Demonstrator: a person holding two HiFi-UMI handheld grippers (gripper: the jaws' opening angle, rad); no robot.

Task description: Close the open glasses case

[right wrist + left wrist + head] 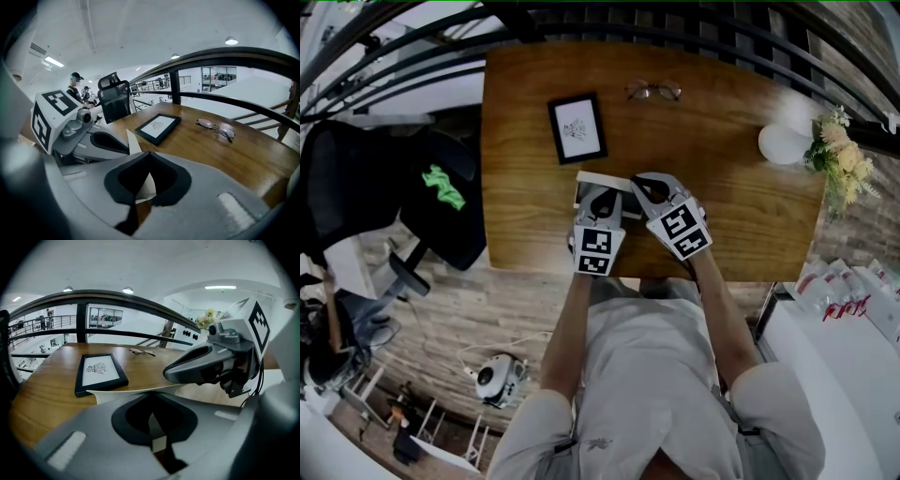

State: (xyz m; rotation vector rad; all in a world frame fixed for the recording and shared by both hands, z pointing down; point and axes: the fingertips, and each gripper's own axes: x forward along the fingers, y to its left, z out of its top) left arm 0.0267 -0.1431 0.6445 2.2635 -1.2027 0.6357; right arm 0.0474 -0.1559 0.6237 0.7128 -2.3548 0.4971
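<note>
glasses case [592, 178] mostly hidden under left gripper [603, 199] and right gripper [648, 190], framed drawing [577, 128] indistinct

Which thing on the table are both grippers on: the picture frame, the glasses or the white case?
The white case at the near edge; left gripper and right gripper both clamp it. The picture frame and glasses lie farther back, untouched.

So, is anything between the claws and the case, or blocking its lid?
Nothing visible. The left claw and right claw already pinch the white flap of the glasses case. The picture frame and glasses lie farther back, clear of it.
</note>
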